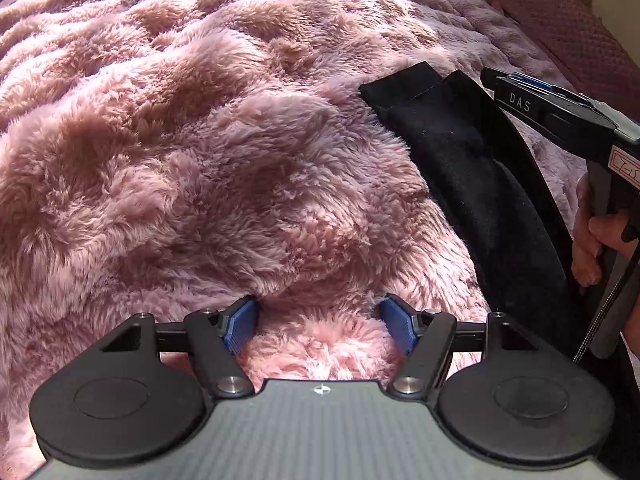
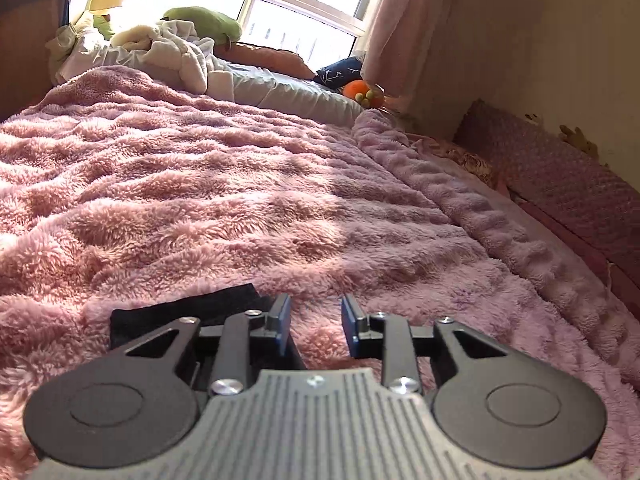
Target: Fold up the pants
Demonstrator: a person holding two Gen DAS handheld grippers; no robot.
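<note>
Pants point(image 1: 472, 168) (black) lie lengthwise away from the cameras — hems farthest; both tongs point(image 1: 319, 325) point(image 2: 316, 325) gape, grasping nothing.

**Free room and obstacles over the bed**

Ahead of the left claw point(image 1: 320, 326), whose blue pads stand apart, the pink fleece blanket point(image 1: 208, 128) spreads in soft humps with nothing lying on it. To its right, black pants point(image 1: 472, 168) lie in a long strip, with the right claw point(image 1: 520, 94) held over them. Ahead of the right claw point(image 2: 316, 326), open blanket runs to a pile of white bedding point(image 2: 180, 56) and a green plush point(image 2: 208, 22) by the window. A wall point(image 2: 540, 40) and a ridged blanket fold point(image 2: 480, 208) bound the right side.
</note>
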